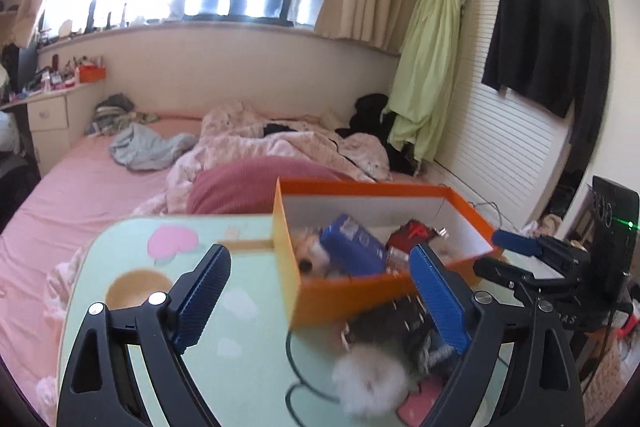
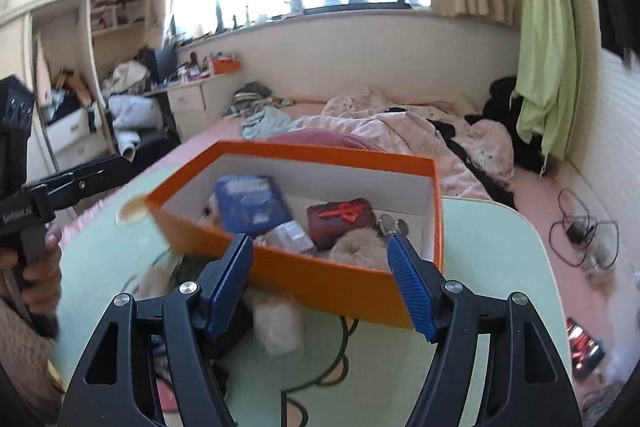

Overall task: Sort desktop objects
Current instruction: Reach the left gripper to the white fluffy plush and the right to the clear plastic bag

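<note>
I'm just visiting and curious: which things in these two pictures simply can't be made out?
- Dark jumble in front of the orange box, left wrist view: blurred, partly behind the left gripper.
- White fluffy thing, same view: motion-blurred.
- Box contents beneath the blue packet, right wrist view: covered by it.
- Shiny red item, right wrist view: cut off at the edge.

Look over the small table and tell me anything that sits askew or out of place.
The orange box sits crooked on the pale green table, skewed to its edges. Loose things lie outside it by its near wall: a white fluffy pompom and a dark tangled item, too blurred to name.
</note>
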`<state>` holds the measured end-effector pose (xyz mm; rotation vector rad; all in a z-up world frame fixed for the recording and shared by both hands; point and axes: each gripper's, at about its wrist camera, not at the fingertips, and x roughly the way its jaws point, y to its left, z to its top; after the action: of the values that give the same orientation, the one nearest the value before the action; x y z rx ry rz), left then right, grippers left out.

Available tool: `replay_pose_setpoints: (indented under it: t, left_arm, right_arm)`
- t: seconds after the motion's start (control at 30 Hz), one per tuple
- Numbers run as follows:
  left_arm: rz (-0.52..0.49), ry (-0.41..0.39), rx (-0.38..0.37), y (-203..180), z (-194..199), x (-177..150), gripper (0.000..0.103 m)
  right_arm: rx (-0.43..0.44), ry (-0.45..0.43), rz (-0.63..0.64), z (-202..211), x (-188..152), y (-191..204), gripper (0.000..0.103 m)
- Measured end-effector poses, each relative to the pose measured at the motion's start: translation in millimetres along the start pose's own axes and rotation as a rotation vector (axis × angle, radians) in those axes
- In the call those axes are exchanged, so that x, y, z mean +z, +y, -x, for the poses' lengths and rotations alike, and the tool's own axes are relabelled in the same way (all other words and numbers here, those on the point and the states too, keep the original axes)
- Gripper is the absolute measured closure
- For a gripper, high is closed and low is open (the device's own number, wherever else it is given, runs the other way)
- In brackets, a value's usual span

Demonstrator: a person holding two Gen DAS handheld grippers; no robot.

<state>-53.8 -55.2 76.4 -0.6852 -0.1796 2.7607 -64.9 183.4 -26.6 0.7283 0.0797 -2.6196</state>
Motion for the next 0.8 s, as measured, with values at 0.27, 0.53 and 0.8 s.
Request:
replay_pose_setpoints:
  t: [0.27, 0.53, 0.8]
  left_arm:
    - [-0.07, 0.071, -0.033, -8.5, 0.1, -24.4, 0.012]
    - [-0.062, 0.179, -0.118, -14.7, -10.7, -33.8, 0.023]
    - [-0.119, 0.332, -0.073, -30.7, -32.0, -53.9, 0.04]
  right_arm:
    - [0.025, -0.059, -0.048, 29.1, -11.3, -2.6, 0.033]
    - [0.011, 0.115, 0.016, 12.3, -25.9, 11.1, 0.052]
    - [0.051, 0.254, -0.01, -22.9, -30.8, 11.2, 0.052]
